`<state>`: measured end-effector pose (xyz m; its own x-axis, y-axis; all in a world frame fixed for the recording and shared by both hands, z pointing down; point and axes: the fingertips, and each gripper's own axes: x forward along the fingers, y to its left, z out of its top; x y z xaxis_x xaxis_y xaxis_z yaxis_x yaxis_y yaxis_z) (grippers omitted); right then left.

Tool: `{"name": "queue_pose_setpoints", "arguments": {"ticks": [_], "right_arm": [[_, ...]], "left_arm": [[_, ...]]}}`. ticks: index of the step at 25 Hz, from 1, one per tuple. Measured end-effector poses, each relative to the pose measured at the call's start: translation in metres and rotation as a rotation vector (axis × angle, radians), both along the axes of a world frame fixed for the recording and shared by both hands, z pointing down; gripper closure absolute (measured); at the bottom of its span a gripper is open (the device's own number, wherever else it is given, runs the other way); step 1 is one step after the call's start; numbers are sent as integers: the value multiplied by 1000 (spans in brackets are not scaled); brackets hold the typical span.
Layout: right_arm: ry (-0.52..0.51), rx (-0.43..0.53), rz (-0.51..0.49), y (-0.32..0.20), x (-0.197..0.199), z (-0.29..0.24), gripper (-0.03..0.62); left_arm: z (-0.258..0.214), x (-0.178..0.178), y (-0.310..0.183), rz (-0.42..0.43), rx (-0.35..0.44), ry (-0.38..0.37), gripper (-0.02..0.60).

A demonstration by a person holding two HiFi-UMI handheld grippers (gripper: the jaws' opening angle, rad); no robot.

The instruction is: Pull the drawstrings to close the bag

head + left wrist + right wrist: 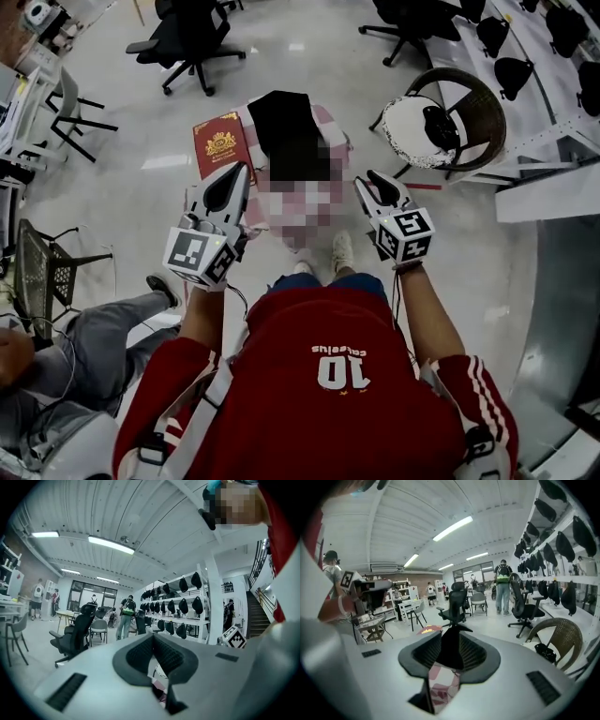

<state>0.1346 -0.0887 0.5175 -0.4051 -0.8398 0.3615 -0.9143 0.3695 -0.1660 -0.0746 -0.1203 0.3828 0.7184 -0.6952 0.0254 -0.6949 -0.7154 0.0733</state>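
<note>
While black bag lies on pink-checked counter, red book beside bag, step = approach. Left gripper near bag: fingers clenched, empty. Right gripper at bag's other side: fingers released, empty. Drawstrings not discernible. Next, judged: open left, lower both to bag mouth, take one string each.

shirt: red, wht "10" | slv: wht stripes | jeans: blue | shoes: wht

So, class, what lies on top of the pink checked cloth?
A red book with a gold crest and a black bag. The pink checked cloth is blurred at its near part, so nothing there can be told.
</note>
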Motion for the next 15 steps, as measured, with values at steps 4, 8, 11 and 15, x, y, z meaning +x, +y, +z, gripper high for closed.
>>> {"name": "queue_pose_setpoints", "arguments": {"ticks": [4, 8, 11, 15], "right_arm": [[-6, -130, -49, -9, -6, 72, 487], [-9, -191, -87, -15, -13, 126, 487], [-14, -221, -106, -22, -14, 160, 487], [-22, -268, -142, -33, -15, 198, 487]], "left_arm": [[12, 7, -5, 3, -22, -3, 574], [20, 12, -4, 4, -36, -9, 574], [28, 12, -3, 4, -29, -31, 574], [38, 7, -8, -48, -83, -73, 574]]}}
